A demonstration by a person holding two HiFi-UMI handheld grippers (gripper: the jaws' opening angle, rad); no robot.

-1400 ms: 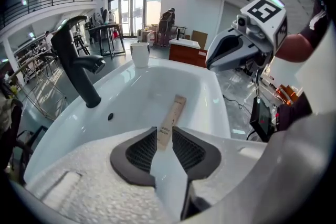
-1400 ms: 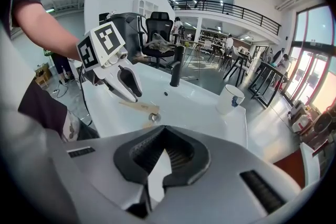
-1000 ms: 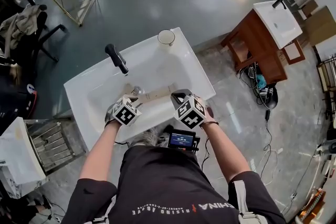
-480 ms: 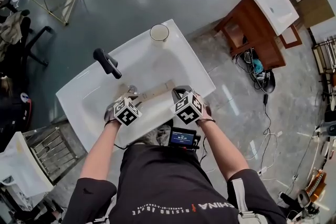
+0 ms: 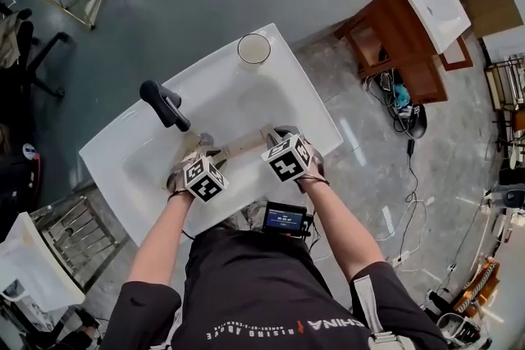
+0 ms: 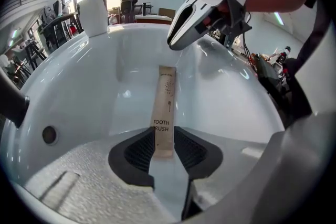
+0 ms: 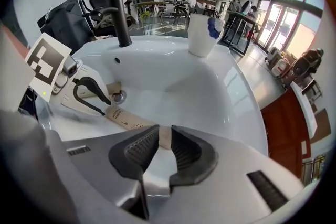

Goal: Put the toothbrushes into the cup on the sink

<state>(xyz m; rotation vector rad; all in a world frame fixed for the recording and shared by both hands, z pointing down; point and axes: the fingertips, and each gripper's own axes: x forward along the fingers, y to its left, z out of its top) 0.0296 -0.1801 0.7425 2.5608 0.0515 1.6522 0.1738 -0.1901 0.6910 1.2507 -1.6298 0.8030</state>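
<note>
**Left gripper view: two open jaws around one toothbrush box in the basin**

The left gripper (image 6: 164,138) has its jaws apart, with one pad on each side of the near end of the toothbrush box (image 6: 166,94). The pads stand very near the cardboard, but I judge they are not pressing it. The right gripper (image 7: 164,138) has just been opening its jaws. They are apart now, and the other end of the same box sits between them.

The box lies flat on the bottom of the sink (image 6: 89,92), just beside the drain (image 7: 118,96). The cup (image 7: 202,34) stands upright on the far rim, well apart from the box.

The step in hand seems to be the grasp. To do it well, one gripper should go low enough that both pads meet the long sides of the box squarely, and then close firmly. The other gripper should stay loose, so the box is not pulled two ways. The cardboard may slide on the smooth basin.
</note>
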